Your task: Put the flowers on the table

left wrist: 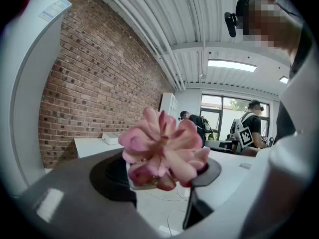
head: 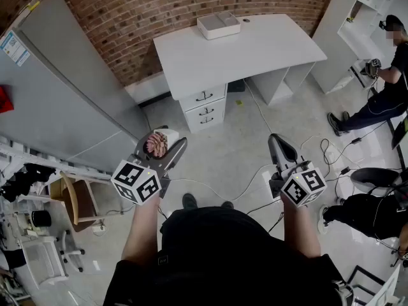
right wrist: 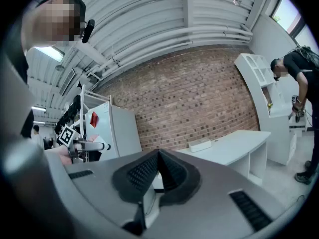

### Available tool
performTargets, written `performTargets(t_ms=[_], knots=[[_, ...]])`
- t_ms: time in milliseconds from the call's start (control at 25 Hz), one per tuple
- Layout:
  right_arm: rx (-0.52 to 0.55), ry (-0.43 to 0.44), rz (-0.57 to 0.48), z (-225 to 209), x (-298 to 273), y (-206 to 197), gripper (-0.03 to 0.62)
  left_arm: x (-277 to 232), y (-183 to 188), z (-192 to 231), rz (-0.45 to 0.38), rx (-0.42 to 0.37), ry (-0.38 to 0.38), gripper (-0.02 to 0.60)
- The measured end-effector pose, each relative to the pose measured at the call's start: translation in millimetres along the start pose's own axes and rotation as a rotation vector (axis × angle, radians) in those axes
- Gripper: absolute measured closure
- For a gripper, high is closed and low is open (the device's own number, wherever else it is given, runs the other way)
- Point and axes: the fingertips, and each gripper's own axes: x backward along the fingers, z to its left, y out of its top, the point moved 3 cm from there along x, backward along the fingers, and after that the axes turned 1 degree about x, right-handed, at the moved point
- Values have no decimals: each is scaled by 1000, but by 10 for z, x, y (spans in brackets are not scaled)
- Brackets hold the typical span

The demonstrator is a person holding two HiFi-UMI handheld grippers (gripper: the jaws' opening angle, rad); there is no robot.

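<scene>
Your left tongs (head: 164, 152), spread wide, clamp the flowers (head: 155, 144) well short of the desk (head: 255, 50), which lies straight ahead of them; your right tongs (head: 278, 144) are pinched together on nothing.

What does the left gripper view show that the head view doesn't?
Only the left gripper view: the ceiling lamp and the windows. Only the head view: the drawers under the table and the right gripper, jaws together. Both: the pink flower clamped in the left gripper, the white table, the box on it and the brick wall.
</scene>
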Motion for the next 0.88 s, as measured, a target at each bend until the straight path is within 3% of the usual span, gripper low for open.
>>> performTargets(t_ms=[400,720,880], knots=[[-8,3,-15,-54,156,64,582,-115,11,-154,26,-24,-7,298],[23,54,-10,-127,338,100,582,-454,-71,-431,36,-45,-38,298],[-18,27,-9,-326,360,72,582,-705,-35,-528,39,-63,-70,298]])
